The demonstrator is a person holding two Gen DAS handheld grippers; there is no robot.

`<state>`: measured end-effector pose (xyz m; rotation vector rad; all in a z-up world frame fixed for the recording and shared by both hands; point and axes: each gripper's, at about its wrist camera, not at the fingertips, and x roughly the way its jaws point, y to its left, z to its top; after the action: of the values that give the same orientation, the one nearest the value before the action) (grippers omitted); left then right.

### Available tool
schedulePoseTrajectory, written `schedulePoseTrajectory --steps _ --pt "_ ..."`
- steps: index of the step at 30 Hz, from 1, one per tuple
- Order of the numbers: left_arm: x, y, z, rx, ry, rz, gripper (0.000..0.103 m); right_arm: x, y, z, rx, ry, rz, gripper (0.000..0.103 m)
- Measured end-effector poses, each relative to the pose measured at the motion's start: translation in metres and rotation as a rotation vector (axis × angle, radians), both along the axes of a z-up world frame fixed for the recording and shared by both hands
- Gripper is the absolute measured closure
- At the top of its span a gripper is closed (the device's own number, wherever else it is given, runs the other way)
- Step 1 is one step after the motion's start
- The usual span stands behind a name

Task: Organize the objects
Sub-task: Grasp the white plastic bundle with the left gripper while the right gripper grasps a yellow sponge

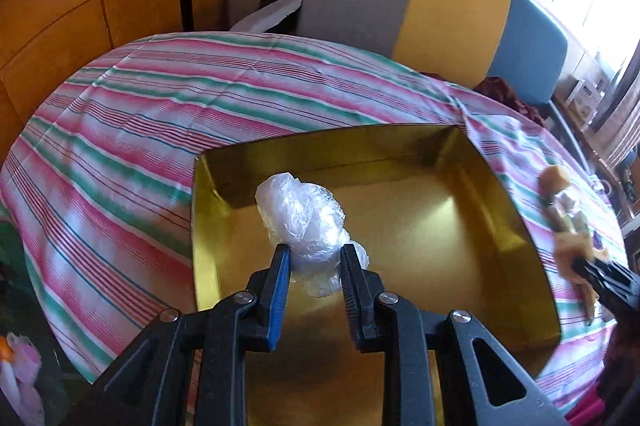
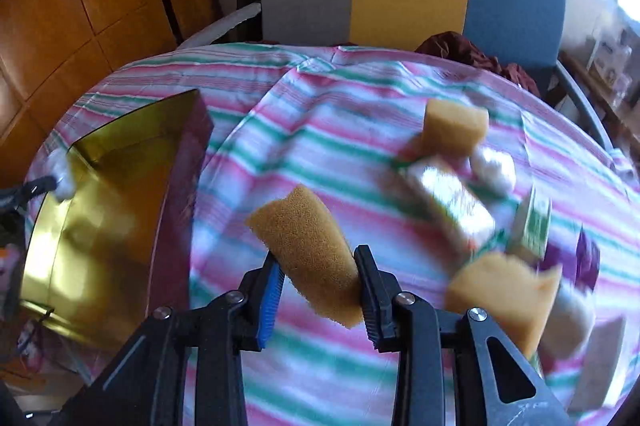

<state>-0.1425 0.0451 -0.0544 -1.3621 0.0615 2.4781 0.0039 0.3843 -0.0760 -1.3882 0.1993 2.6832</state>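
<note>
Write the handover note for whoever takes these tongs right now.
Left tongs: shut on the crumpled plastic bag, held over the gold box.
Right tongs: shut on a sponge, lifted above the striped cloth, box to its left.
Done: nothing lies in the box yet.
Left: release both into the box, then collect two more sponges and the blurred packets.

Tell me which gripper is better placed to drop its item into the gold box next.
Left. The left gripper already holds the crumpled plastic bag over the gold box. The right gripper, gripping a sponge, hangs over the striped cloth, with the box off to its left.
</note>
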Motion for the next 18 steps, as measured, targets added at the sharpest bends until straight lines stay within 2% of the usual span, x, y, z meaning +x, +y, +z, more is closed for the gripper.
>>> schedulePoseTrajectory --steps 11,16,18 --pt "-0.043 -0.001 -0.019 -0.138 0.008 0.040 0.075 0.032 -0.002 -0.013 -0.002 -0.018 -0.054 0.068" --pt "-0.058 0.001 -0.027 -0.146 -0.023 0.028 0.066 0.035 -0.001 -0.018 -0.006 -0.032 -0.071 0.068" --pt "-0.064 -0.002 -0.030 -0.125 -0.051 0.045 0.066 0.035 -0.001 -0.019 -0.005 -0.030 -0.077 0.068"
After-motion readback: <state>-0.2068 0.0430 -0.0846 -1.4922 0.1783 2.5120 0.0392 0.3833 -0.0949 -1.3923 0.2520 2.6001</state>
